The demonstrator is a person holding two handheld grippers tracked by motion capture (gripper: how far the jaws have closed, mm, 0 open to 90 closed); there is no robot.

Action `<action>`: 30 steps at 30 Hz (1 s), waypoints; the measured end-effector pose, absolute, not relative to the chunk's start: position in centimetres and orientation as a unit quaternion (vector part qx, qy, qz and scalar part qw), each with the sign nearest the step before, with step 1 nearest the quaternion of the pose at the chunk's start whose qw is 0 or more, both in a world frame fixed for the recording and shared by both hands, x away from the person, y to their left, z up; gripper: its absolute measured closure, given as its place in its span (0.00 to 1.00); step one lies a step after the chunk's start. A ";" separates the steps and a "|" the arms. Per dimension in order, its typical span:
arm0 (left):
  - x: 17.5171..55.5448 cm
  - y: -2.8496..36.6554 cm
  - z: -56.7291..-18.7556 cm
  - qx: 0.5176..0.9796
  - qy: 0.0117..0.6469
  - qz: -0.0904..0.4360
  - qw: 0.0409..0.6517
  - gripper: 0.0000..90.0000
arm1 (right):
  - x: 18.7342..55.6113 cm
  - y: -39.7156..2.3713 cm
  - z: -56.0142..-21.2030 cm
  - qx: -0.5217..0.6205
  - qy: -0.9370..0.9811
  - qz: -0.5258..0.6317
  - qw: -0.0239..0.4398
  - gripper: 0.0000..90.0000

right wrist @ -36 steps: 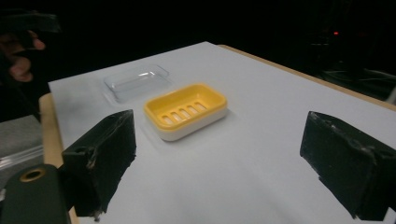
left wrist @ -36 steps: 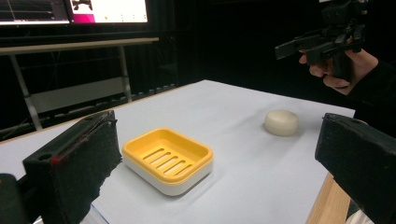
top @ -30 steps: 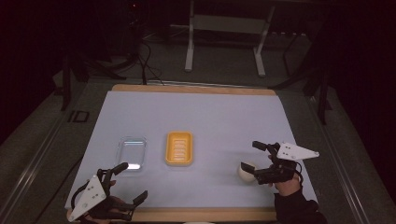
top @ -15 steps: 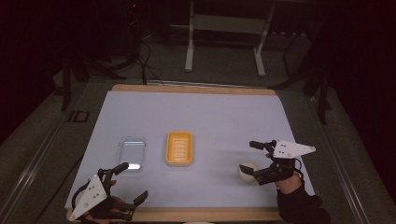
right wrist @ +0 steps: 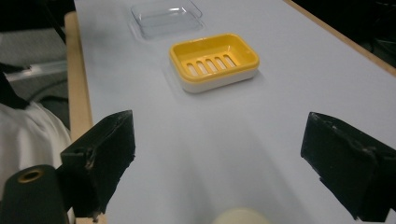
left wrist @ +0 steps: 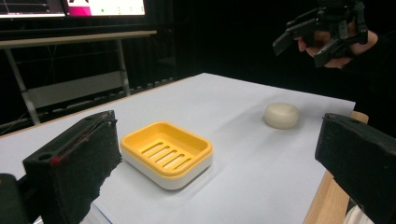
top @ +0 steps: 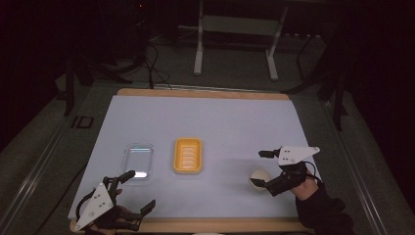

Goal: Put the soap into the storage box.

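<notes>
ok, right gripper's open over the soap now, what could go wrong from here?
1. The soap bar is round and smooth, and the right gripper hangs above it with jaws wide; an off-centre close could squirt it sideways.
2. The soap sits near the table's front edge; a nudge could roll it off.
3. The yellow soap dish stands loose beside the clear lid; a rough drop could shove it into the lid.

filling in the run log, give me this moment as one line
right hand-held gripper: open, above soap bar, apart | left hand-held gripper: open, idle at near edge | soap dish: empty | clear lid: beside dish
</notes>
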State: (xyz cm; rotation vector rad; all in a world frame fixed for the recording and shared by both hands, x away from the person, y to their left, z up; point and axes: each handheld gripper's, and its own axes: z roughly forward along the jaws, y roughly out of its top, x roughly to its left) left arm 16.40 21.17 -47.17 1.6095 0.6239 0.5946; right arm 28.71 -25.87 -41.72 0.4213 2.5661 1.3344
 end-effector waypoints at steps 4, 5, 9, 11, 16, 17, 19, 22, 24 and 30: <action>16.4 21.1 -47.2 0.699 0.270 0.257 0.610 0.00 | 28.8 -25.4 -41.3 0.123 0.892 0.422 0.106 0.11; 16.4 21.1 -47.2 0.699 0.270 0.256 0.611 0.00 | 28.8 -25.3 -41.2 0.121 0.896 0.414 0.108 0.11; 16.4 21.1 -47.2 0.700 0.270 0.257 0.610 0.00 | 29.0 -25.2 -40.8 0.113 0.907 0.393 0.100 0.11; 16.4 21.1 -47.2 0.700 0.269 0.257 0.609 0.00 | 29.0 -25.1 -40.6 0.109 0.912 0.381 0.104 0.11; 16.4 21.1 -47.2 0.702 0.268 0.256 0.608 0.00 | 29.2 -25.0 -40.7 0.109 0.925 0.354 0.083 0.11; 16.4 21.1 -47.2 0.702 0.268 0.256 0.608 0.00 | 29.2 -25.0 -40.8 0.106 0.929 0.345 0.078 0.11; 16.4 21.1 -47.2 0.702 0.268 0.256 0.608 0.00 | 29.2 -24.9 -41.2 0.105 0.935 0.331 0.077 0.11; 16.4 21.1 -47.2 0.703 0.268 0.256 0.607 0.00 | 29.3 -24.9 -41.5 0.104 0.941 0.316 0.063 0.11; 16.4 21.0 -47.3 0.704 0.268 0.256 0.606 0.00 | 29.4 -25.0 -41.6 0.105 0.943 0.310 0.053 0.11; 16.4 21.0 -47.3 0.704 0.267 0.256 0.606 0.00 | 29.4 -25.2 -42.0 0.104 0.958 0.263 0.049 0.11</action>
